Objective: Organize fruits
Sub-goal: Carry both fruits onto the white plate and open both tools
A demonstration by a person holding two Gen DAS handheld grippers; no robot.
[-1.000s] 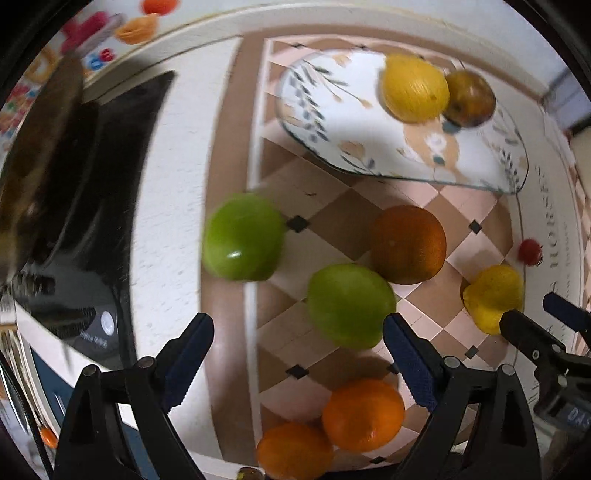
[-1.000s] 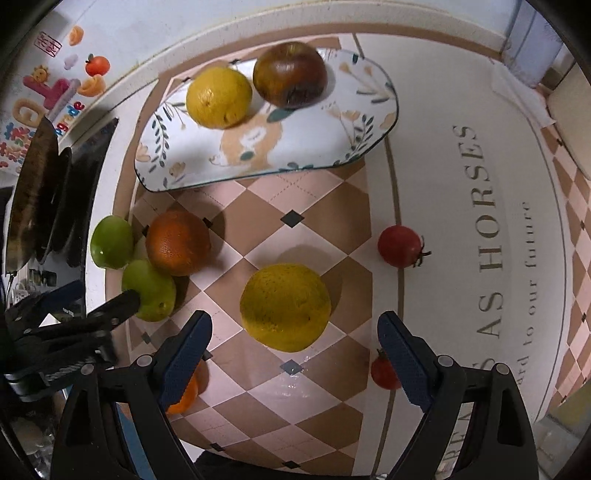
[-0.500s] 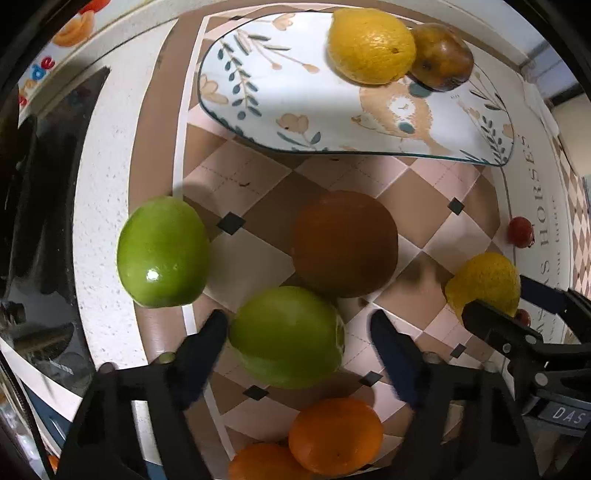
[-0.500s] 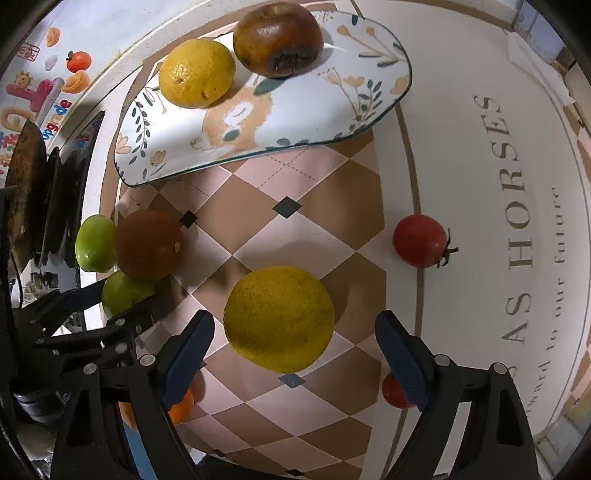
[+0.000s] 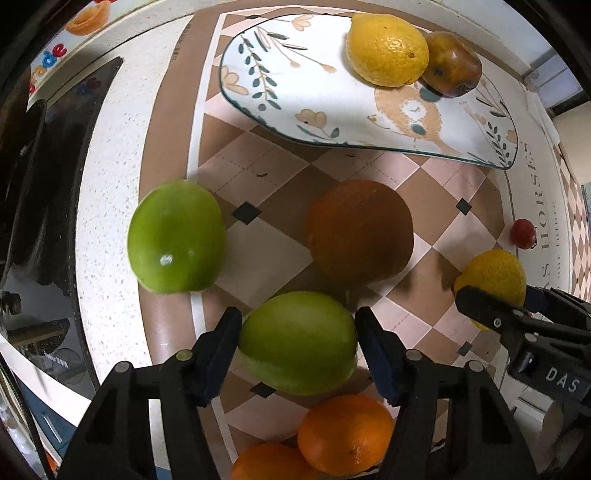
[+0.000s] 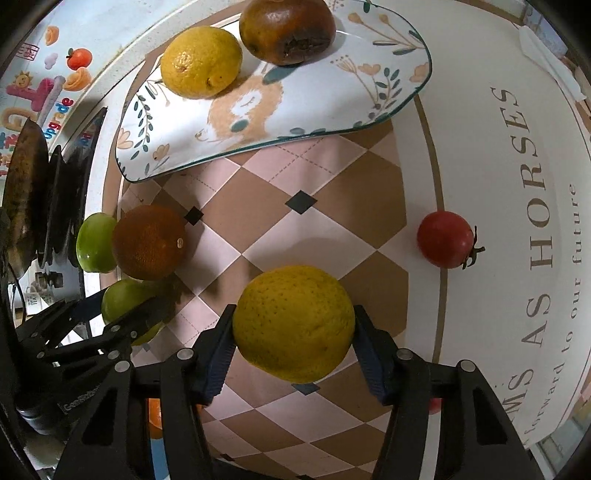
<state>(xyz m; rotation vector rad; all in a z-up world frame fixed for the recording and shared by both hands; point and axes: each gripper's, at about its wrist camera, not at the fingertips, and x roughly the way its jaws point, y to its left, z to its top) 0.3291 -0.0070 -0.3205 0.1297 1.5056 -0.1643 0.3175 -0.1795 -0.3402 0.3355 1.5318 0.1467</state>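
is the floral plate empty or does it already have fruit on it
Not empty. The floral plate holds two fruits at its far end: a yellow lemon and a brownish fruit, side by side. The rest of it is bare.

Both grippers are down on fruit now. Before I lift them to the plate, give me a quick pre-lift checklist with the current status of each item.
1. Left gripper pads against the green fruit on both sides, jaws having just been closing: ok.
2. Right gripper pads against the yellow citrus on both sides, jaws having just been closing: ok.
3. Grips firm enough to lift: cannot tell.
4. Free space on the plate beside the lemon and brown fruit: ok.
5. The orange sits between the green fruit and the plate, so the carry path is not ok unless you lift first.
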